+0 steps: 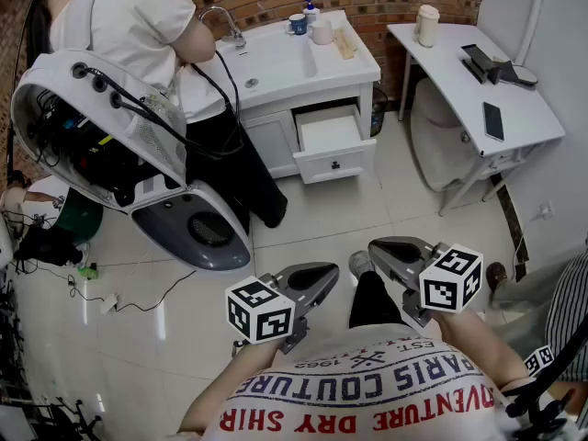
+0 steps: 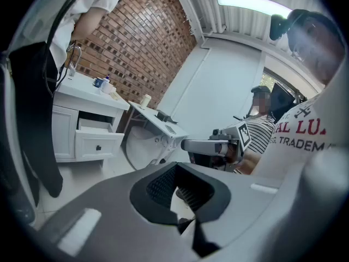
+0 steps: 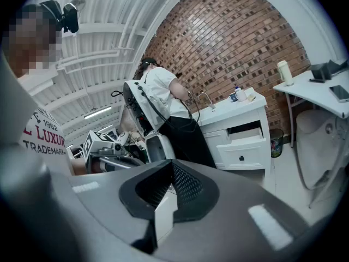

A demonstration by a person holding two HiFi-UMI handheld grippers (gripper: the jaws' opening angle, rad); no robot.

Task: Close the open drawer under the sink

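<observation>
Jaws of the left gripper [image 1: 326, 274] are sitting closed, tips meeting, with nothing between them. Jaws of the right gripper [image 1: 381, 249] are likewise pressing together and carrying nothing. Both grippers are hanging close to the operator's chest, well apart from the work, which suggests the approach is not yet begun. Closed jaws would suit a flat push on a drawer front, so no grasp appears to be needed.

The drawer [image 1: 333, 145] is standing pulled out of the sink cabinet [image 1: 271, 141], on the cabinet's right side beneath the basin [image 1: 276, 62]. Its white front, with a dark knob, is facing the operator across a stretch of tiled floor [image 1: 322, 223].

Surroundings: a person in a white top [image 1: 138, 16] is standing at the basin's left side, legs just beside the cabinet doors but not covering the drawer. A large white and grey hooded machine [image 1: 119, 145], trailing black cables, is occupying the left of the room. A white bench [image 1: 459, 58], carrying a phone [image 1: 493, 120] and a pale cup [image 1: 426, 24], is flanking the right.

The lane between machine and bench is looking passable. The standing person's legs and the bench's leg are judged the likely pinch points on the way in.
</observation>
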